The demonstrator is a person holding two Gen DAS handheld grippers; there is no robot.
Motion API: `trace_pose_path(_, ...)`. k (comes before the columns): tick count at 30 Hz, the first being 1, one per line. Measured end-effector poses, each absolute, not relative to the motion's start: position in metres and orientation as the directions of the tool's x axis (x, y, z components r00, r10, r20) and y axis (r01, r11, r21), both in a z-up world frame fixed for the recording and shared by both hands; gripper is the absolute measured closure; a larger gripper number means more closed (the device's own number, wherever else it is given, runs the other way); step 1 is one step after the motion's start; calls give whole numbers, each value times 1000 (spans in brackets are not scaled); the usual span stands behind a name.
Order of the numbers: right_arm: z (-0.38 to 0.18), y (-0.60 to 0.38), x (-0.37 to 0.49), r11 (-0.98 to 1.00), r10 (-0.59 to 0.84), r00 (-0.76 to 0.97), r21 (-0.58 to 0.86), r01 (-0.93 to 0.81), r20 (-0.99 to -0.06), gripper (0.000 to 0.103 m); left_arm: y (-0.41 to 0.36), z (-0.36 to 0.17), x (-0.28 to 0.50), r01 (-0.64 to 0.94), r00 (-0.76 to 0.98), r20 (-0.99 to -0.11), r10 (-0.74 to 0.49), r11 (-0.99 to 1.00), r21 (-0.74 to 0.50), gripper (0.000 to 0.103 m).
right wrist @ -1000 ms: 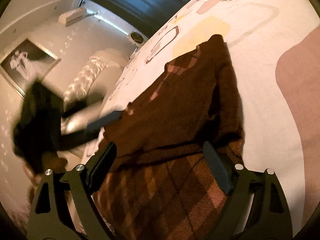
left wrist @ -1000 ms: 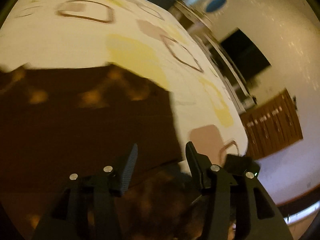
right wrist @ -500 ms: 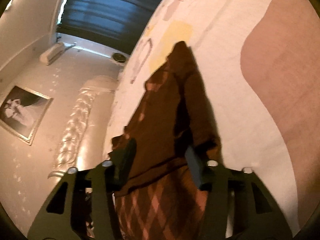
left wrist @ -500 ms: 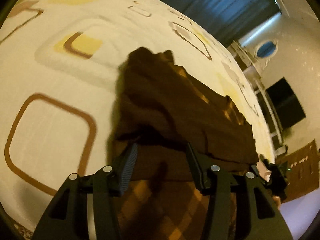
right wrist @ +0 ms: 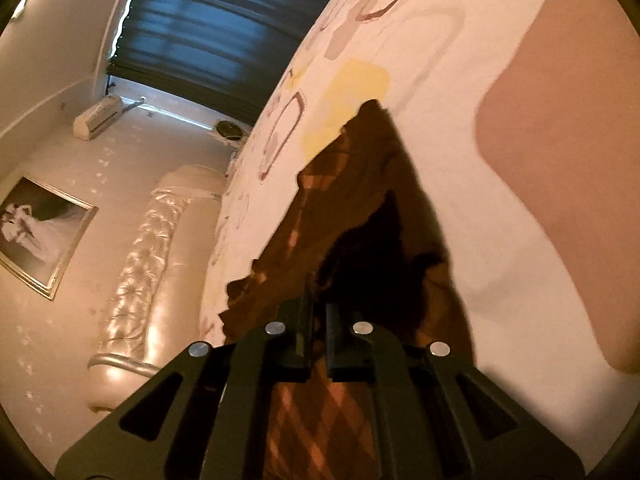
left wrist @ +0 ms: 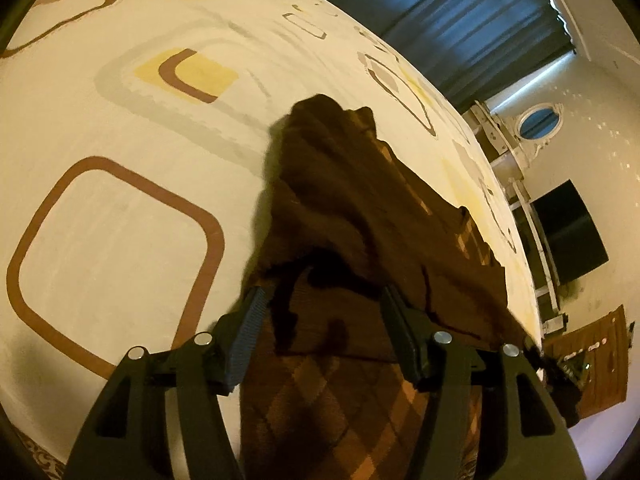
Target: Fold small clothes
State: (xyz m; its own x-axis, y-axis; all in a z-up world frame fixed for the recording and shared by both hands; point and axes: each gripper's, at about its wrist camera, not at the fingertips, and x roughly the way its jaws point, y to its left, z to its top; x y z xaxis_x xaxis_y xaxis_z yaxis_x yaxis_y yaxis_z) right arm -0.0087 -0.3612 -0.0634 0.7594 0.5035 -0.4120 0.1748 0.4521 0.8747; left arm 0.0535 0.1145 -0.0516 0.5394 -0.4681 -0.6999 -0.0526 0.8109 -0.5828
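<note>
A small brown garment with an orange argyle pattern [left wrist: 360,216] lies partly folded on the patterned bedspread [left wrist: 120,208]. My left gripper [left wrist: 320,312] is open, its jaws straddling the near folded edge of the garment. In the right wrist view the same garment [right wrist: 352,200] stretches away over the bed. My right gripper [right wrist: 318,320] is shut on the garment's near edge, with dark cloth between the pads.
The bedspread [right wrist: 500,60] is white with brown, yellow and grey squares. A padded headboard [right wrist: 144,264], a framed picture [right wrist: 36,236] and dark curtains [right wrist: 224,40] are on the right gripper's left. A black screen [left wrist: 568,232] and wooden cabinet [left wrist: 588,364] stand beyond the bed.
My right gripper went from wide open to shut on the garment's edge. My left gripper swung round over the garment's near fold and stays open.
</note>
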Motion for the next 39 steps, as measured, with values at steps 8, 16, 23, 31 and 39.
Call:
trace_pose_path(8, -101, -379, -21, 448, 458, 742, 848, 285, -491, 99, 132, -55, 55, -105, 541, -659, -523, 735, -670, 44)
trace_pose_path(16, -73, -408, -26, 518, 333, 781, 795, 316, -528, 64, 142, -32, 90, -47, 582, -640, -501, 766, -641, 42)
trace_pose_path(23, -82, -428, 28, 516, 417, 746, 811, 276, -519, 60, 143, -60, 160, -31, 521, -644, -560, 741, -670, 42)
trace_pose_path(31, -81, -434, 96, 542, 492, 707, 814, 208, -509, 52, 127, -63, 185, 25, 528, -626, -574, 748, -663, 45)
trace_pose_path(39, -82, -426, 128, 573, 517, 672, 797, 188, -530, 65, 130, -70, 185, -38, 539, -673, -506, 784, -619, 92)
